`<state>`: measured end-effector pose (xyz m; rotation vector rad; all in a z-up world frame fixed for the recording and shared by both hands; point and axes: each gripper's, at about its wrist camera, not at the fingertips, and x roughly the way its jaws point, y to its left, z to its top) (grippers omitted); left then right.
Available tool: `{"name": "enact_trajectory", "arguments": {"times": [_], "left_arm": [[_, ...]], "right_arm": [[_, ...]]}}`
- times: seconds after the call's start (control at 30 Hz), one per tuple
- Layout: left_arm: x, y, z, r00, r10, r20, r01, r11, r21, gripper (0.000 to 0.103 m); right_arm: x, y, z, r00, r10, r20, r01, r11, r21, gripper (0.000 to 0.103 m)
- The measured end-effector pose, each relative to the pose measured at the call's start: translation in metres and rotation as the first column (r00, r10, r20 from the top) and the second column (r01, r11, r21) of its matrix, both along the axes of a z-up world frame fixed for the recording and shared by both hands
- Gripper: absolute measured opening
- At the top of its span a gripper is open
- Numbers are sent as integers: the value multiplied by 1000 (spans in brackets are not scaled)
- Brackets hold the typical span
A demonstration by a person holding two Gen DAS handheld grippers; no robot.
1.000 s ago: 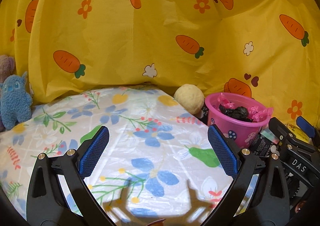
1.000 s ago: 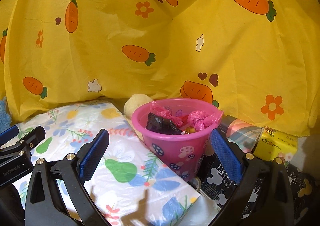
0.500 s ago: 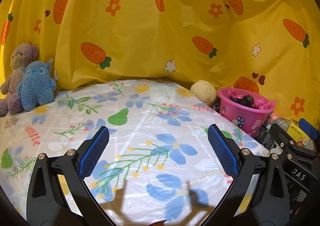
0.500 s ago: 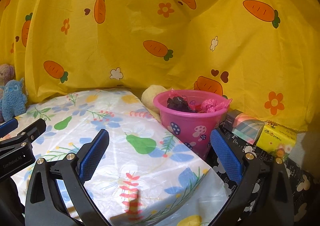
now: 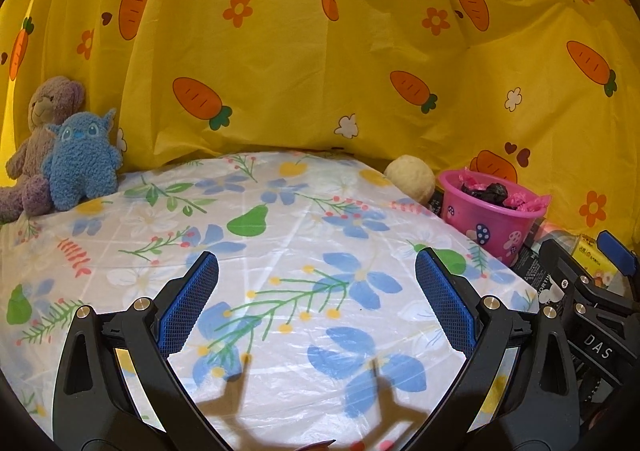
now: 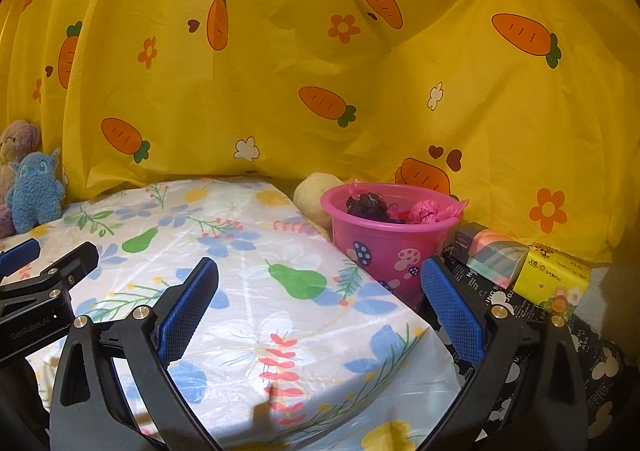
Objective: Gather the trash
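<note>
Backdrop: yellow curtain [image 5: 280, 63] printed with carrots and flowers, hanging behind everything.
Tabletop [image 5: 280, 251]: covered by a white floral plastic sheet, bare across its middle.
Left claw [image 5: 316, 303]: spread wide with nothing between its blue pads, held above the sheet; its shadow falls on the near edge.
Right claw [image 6: 320, 299]: also spread wide and empty, aimed toward the bucket.
Pink bucket [image 6: 390, 247]: at the tabletop's right edge, beside a cream plush ball [image 5: 412, 177].
Trash [image 6: 372, 205]: crumpled black and pink bags lying inside the bucket.
Plush toys: blue one [image 5: 82, 159] against a purple bear [image 5: 44, 111], far left corner.
Tissue pack [image 6: 554, 279]: yellow, right of the bucket.
</note>
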<state>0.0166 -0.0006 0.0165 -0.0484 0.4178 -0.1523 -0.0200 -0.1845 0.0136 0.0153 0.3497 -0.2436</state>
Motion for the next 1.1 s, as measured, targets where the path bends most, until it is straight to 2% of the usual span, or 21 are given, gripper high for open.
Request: {"name": "enact_trajectory", "arguments": {"times": [1.1], "left_arm": [[-2,-5,2,1000,-21,4,21,1000,11,97]], "right_arm": [[3,0,0,1000,2,-2,-2,1000,7,97]]}}
